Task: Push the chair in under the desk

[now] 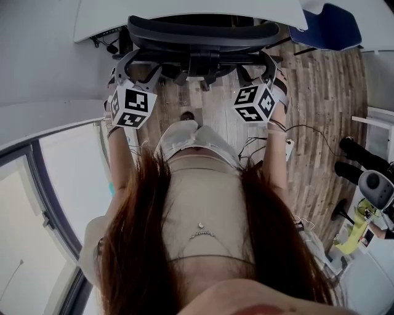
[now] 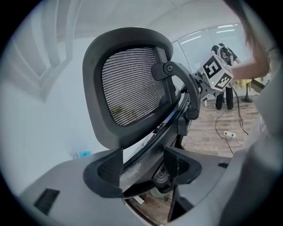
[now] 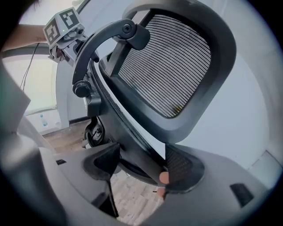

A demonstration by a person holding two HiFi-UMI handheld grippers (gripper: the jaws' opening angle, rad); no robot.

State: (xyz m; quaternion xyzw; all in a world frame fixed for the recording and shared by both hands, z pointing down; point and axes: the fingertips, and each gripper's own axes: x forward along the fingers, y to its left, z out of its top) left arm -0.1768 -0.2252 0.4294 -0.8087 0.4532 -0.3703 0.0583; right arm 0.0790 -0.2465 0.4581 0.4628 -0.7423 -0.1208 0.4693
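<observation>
- Head view: we saw one chair [image 1: 197, 31]. Its curved dark back lay right at the edge of the smooth white desk [image 1: 104, 18], over a plank-wood floor [image 1: 320, 111]. Two tools sat on the back's two ends, the left gripper [image 1: 125, 66] and the right gripper [image 1: 266, 64], each carrying one marker cube.
- Left gripper view: the left gripper [image 2: 143, 165] had its two dark, finely textured pads pinching the chair's hard rim. Above it rose one headrest [image 2: 132, 88], striped mesh in a rounded plastic frame, on a curved bracket [image 2: 183, 86] with two round pivots.
- Right gripper view: the right gripper [image 3: 141, 165] was likewise clamped on the rim. The same mesh headrest [image 3: 172, 66] arched over it.
</observation>
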